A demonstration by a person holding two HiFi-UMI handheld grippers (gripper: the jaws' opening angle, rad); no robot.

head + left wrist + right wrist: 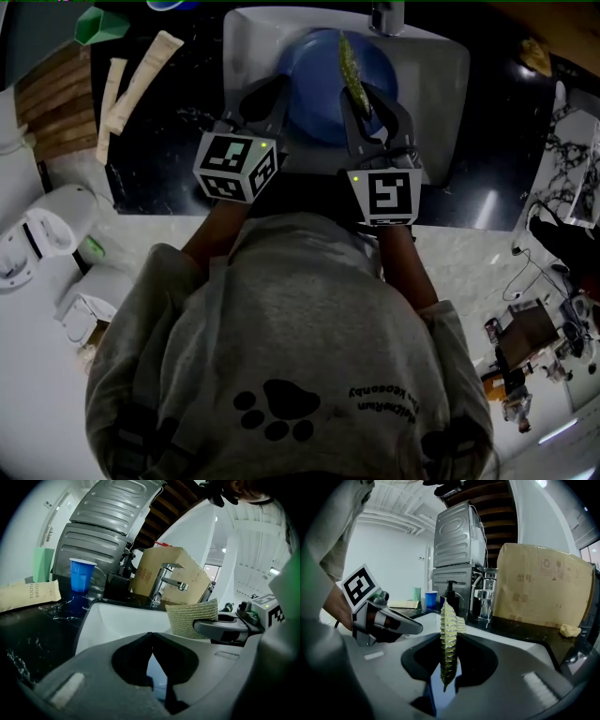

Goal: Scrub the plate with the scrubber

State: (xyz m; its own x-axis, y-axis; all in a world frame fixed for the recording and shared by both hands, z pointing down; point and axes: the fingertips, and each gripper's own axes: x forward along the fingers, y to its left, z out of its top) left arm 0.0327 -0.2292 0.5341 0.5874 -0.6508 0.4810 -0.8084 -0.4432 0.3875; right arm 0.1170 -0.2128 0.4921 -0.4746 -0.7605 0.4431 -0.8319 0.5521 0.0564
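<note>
The right gripper (449, 641) pinches a flat yellow-green woven scrubber (351, 67) edge-on, holding it over the round blue plate (314, 103). The plate lies in the white basin sink (445, 75) (just below the chrome tap (386, 17)). The left gripper (151, 635) hangs by the plate's left edge, its jaws pressed together with nothing seen between them.

We count one scrubber (352, 67), in the right gripper (450, 644); one blue plate (314, 94) ahead of it; two toothbrush packets (142, 80) and one blue cup (82, 575) left of the left gripper (151, 637).
</note>
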